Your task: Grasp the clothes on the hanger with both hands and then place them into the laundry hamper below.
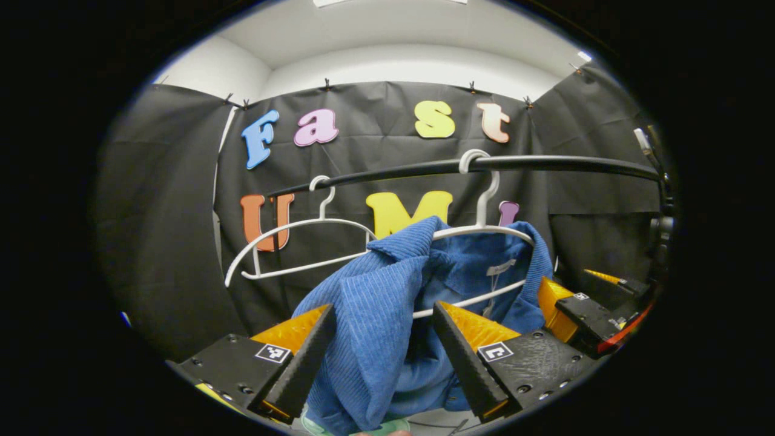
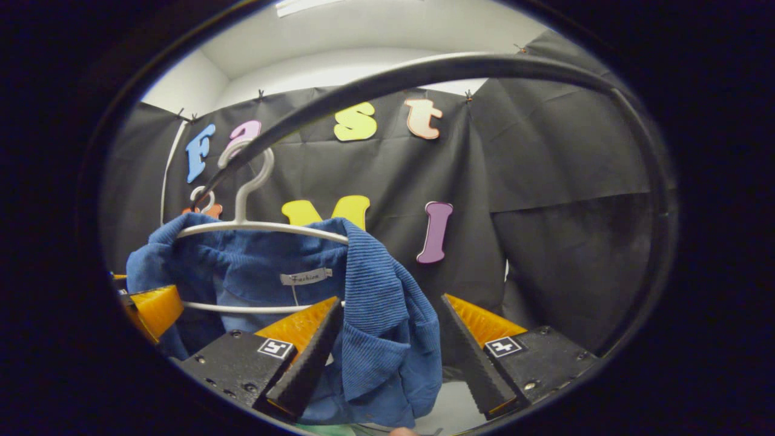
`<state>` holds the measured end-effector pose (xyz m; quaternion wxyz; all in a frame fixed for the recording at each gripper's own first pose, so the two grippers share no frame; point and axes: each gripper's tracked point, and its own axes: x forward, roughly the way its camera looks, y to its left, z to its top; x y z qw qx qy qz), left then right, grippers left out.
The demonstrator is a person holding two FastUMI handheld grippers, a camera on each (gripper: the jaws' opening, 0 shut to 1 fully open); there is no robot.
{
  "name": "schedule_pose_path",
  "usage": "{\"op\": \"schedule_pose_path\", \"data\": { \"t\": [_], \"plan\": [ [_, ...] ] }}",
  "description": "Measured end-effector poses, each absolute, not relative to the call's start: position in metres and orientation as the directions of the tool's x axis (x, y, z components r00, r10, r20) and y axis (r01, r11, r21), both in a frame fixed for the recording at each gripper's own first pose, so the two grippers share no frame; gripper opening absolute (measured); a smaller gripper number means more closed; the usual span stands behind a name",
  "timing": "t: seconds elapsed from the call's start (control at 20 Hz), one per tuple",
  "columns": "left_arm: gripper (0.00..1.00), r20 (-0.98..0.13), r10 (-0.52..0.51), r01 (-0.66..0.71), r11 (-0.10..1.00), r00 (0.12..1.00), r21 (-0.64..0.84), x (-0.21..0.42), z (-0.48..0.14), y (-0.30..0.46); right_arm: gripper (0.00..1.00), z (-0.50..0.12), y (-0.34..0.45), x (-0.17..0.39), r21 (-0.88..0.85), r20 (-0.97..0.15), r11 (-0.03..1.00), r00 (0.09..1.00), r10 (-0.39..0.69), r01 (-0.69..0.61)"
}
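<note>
A blue corduroy shirt (image 1: pixel 375 303) hangs on a white hanger (image 1: pixel 484 229) from a black rail (image 1: pixel 545 162). My left gripper (image 1: pixel 383 306) is open, its fingers on either side of one shoulder of the shirt, with a gap left at the right finger. In the right gripper view the same shirt (image 2: pixel 375 284) drapes over the hanger (image 2: pixel 242 225). My right gripper (image 2: pixel 390 298) is open around the other shoulder. Each view catches the other gripper at its edge: the right gripper (image 1: pixel 569 309) and the left gripper (image 2: pixel 151 309). A pale green edge (image 1: pixel 387 427) peeks out beneath the shirt.
An empty white hanger (image 1: pixel 290 242) hangs farther along the rail, to the left of the shirt. The rail (image 2: pixel 424 69) arches close overhead in the right gripper view. Black cloth walls close the booth behind and at both sides.
</note>
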<state>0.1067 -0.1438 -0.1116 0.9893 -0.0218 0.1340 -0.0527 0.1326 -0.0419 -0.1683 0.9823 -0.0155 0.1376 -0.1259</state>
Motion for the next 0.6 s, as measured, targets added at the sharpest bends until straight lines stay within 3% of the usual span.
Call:
{"op": "schedule_pose_path", "data": {
  "t": [0.05,0.1,0.45,0.6],
  "plan": [
    [0.92,-0.267,-0.094,0.081,0.995,0.959,-0.059,0.112,-0.113,-0.143,1.00,-0.171,-0.044,0.140,-0.053,-0.268,0.969,0.931,-0.248,0.243],
    [1.00,-0.276,-0.080,0.068,0.996,0.958,-0.055,0.117,-0.115,-0.145,0.99,-0.174,-0.045,0.146,-0.048,-0.265,0.968,0.931,-0.251,0.247],
    [0.98,-0.300,-0.037,0.028,0.999,0.953,-0.034,0.151,-0.125,-0.134,0.98,-0.168,-0.036,0.164,-0.122,-0.180,0.959,0.945,-0.273,0.254],
    [0.97,-0.297,-0.026,0.020,1.000,0.954,-0.023,0.151,-0.121,-0.133,1.00,-0.173,-0.036,0.168,-0.161,-0.196,0.951,0.936,-0.292,0.263]
  ]
}}
